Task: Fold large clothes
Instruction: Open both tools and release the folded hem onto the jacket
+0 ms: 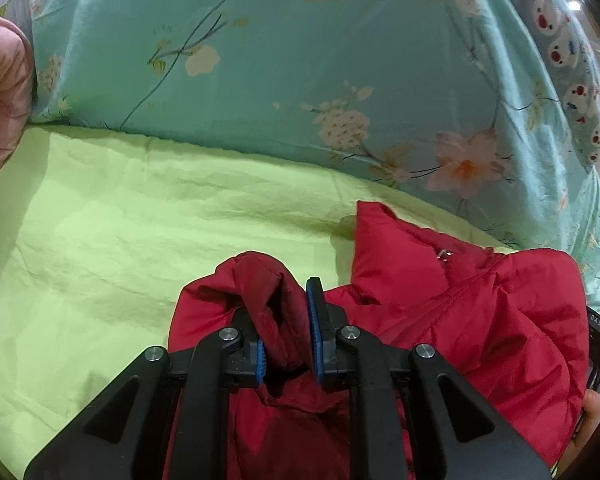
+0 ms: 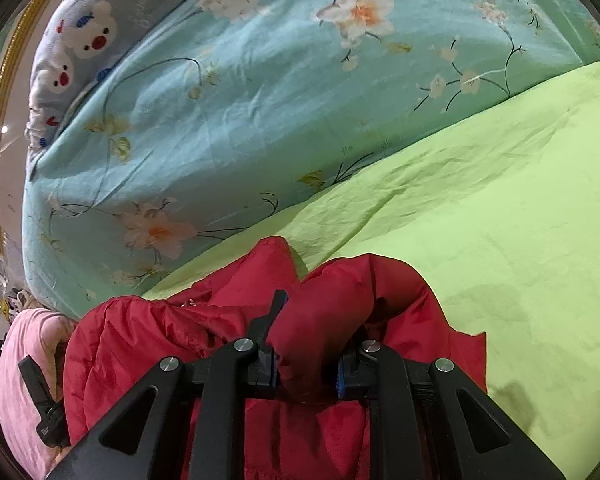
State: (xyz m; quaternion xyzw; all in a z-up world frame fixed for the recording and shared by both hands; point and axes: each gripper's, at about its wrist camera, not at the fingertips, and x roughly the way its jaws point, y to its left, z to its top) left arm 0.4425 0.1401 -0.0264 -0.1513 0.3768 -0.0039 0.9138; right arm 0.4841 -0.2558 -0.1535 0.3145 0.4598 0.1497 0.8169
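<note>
A red padded jacket (image 1: pixel 480 312) lies bunched on a lime-green sheet (image 1: pixel 120 232). My left gripper (image 1: pixel 286 308) is shut on a thick fold of the jacket, and red fabric bulges up between its blue pads. In the right wrist view the same jacket (image 2: pixel 148 340) fills the lower middle. My right gripper (image 2: pixel 312 332) is shut on another bunched fold of the jacket, and that fold hides most of its right finger. A small metal zipper pull (image 1: pixel 444 255) shows near the jacket's collar.
A turquoise floral quilt (image 1: pixel 280 60) is heaped behind the green sheet (image 2: pixel 480 220). A grey pillow with white bear print (image 2: pixel 84 40) lies beyond it. Pink fabric (image 1: pixel 0 92) sits at the far left, and pink fabric (image 2: pixel 24 380) lies beside the jacket.
</note>
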